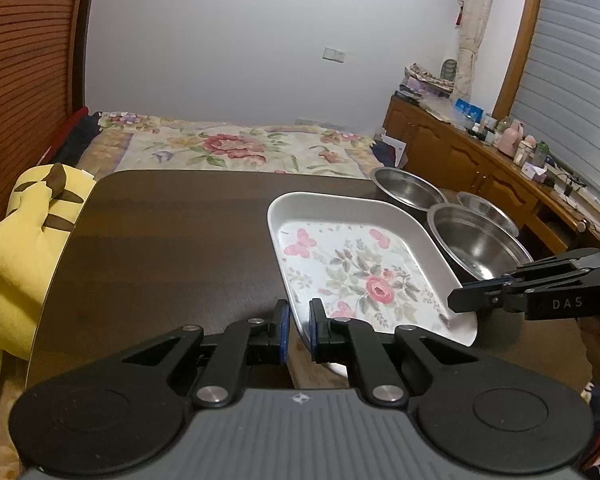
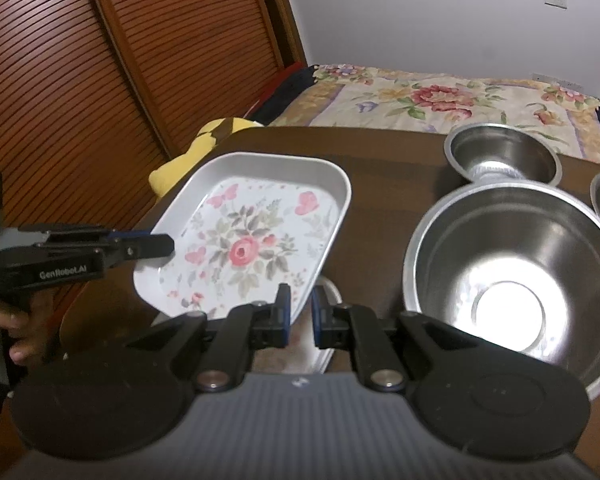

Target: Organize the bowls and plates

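Both grippers are clamped onto the same floral tray (image 1: 364,264): the left gripper (image 1: 299,330) has its blue-padded jaws pinching the near left rim, and the right gripper (image 2: 301,314) pinches the near right rim, each closed down tight on the thin white edge. From the left wrist view you can see the right one coming in from the side with its tips over the tray's right corner, and from the right wrist view the left one pokes in over the tray's left edge, with a hand (image 2: 24,332) wrapped around its grip. That tray is a white rounded rectangle with a pink rose and butterflies printed inside, nothing in it, and it looks tilted with the near end lifted off the dark wooden table (image 1: 172,240). Under its near right corner there's another pale rim (image 2: 328,344) peeking out, can't tell what it belongs to. Right of the tray sit three stainless steel bowls, all empty: a large bowl (image 2: 512,280) nearest, a smaller bowl (image 2: 504,152) farther back almost touching it, and a third bowl (image 1: 486,208) just past the big one on the far right. Off the table's left side there's a yellow plush toy (image 1: 24,256), and beyond the table a bed with a floral bedspread (image 1: 236,144).
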{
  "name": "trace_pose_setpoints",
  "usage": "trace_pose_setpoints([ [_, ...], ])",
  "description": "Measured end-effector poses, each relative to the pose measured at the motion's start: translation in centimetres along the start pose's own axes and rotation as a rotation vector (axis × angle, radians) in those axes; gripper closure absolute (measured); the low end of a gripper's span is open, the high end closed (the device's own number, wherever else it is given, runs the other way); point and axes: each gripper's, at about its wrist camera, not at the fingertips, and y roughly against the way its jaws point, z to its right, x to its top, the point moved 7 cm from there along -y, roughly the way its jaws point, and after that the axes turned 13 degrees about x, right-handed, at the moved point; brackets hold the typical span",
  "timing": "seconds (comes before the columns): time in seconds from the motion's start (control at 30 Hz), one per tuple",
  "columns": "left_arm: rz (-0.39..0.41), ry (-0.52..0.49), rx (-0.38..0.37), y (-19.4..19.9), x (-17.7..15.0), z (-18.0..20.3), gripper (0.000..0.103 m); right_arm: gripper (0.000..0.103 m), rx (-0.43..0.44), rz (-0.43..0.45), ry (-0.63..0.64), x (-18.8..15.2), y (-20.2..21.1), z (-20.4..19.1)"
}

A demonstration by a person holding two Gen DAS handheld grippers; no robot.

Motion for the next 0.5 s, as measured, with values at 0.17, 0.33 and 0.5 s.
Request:
trace_pose_setpoints([
  [0.17, -0.013, 0.000, -0.013, 0.6, -1.5, 0.6, 0.093, 0.091, 0.003, 0.000, -0.002, -1.1, 0.5, -0.3],
  [0.33, -0.034, 0.014, -0.028, 1.0, -3.1, 0.7, 0.093, 0.091, 0.017, 0.001, -0.011, -2.1, 1.0, -0.7],
  [0.5, -0.033, 0.000, -0.026, 1.7, -4.2, 1.1, 0.092, 0.091, 0.021, -0.006, -0.001, -2.8, 1.3, -1.2],
])
